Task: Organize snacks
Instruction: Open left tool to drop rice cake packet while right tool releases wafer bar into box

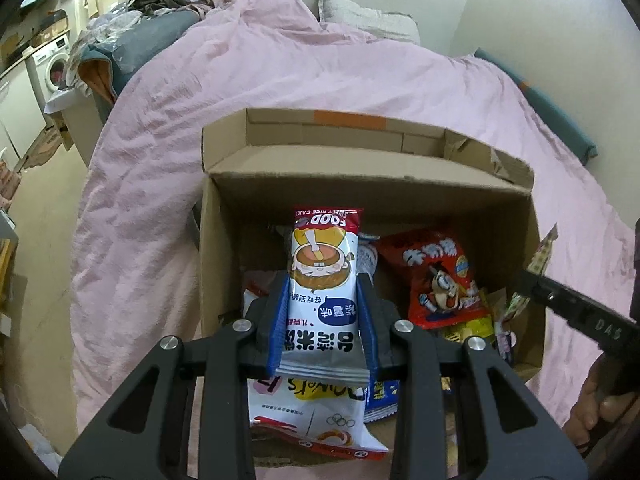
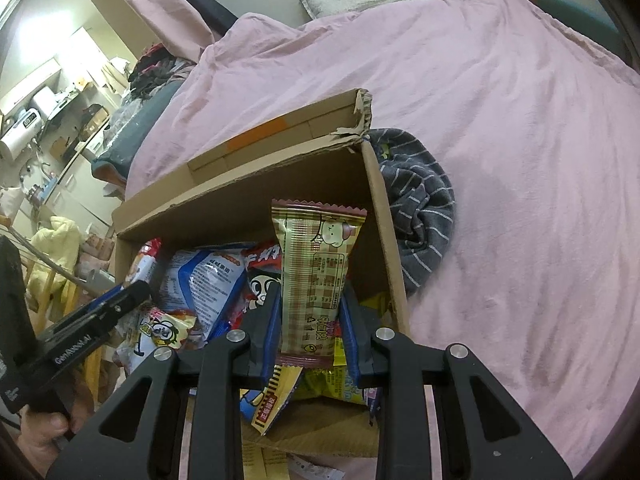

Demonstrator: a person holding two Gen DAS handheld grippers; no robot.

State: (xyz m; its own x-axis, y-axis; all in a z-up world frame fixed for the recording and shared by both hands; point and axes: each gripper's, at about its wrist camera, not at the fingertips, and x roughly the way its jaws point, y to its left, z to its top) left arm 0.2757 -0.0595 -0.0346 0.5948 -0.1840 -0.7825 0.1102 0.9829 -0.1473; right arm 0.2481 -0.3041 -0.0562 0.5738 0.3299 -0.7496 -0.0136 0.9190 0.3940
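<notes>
An open cardboard box (image 1: 224,240) (image 2: 384,216) full of snack packets rests on a pink bedcover. My left gripper (image 1: 324,284) is shut on a white rice-cake packet (image 1: 322,280) with a red top and a cartoon face, held over the box's left half. A beige checked snack packet (image 2: 314,276) stands upright between the blue pads of my right gripper (image 2: 310,292), which is shut on it over the box's right half. Loose in the box lie a red cartoon packet (image 1: 436,276), a blue-and-white packet (image 2: 200,284) and yellow ones (image 2: 328,384). Each gripper shows at the edge of the other's view.
The pink bedcover (image 1: 360,72) (image 2: 500,120) spreads around the box. A grey striped cloth (image 2: 420,208) lies bunched against the box's right wall. A pillow (image 1: 360,16) sits at the bed's head. Left of the bed are clothes, shelves and a washing machine (image 1: 54,66).
</notes>
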